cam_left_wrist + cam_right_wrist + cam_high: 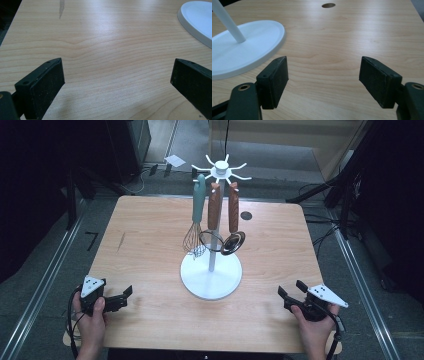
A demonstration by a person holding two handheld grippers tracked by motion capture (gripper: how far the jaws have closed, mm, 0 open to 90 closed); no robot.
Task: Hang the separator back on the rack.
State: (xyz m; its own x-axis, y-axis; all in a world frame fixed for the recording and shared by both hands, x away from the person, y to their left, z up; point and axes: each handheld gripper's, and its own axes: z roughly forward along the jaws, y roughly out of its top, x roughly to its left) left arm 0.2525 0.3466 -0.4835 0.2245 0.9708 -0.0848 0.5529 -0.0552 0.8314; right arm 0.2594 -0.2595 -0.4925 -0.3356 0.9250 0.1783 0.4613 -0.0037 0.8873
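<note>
Both grippers, left gripper (126, 298) and right gripper (289, 291), rest wide apart and empty before the utensil stand (211, 275); a careless reach could topple it.

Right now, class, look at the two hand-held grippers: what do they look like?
Each gripper is black with two flat, blocky jaws bearing dark pads. The left gripper and the right gripper each carry a grey three-cornered plate with small dark dots on top. A black cable trails from each one back past the person's hand. The forearms are bare, with no sleeves showing.

Grey floor (45, 270), dark surroundings
</note>
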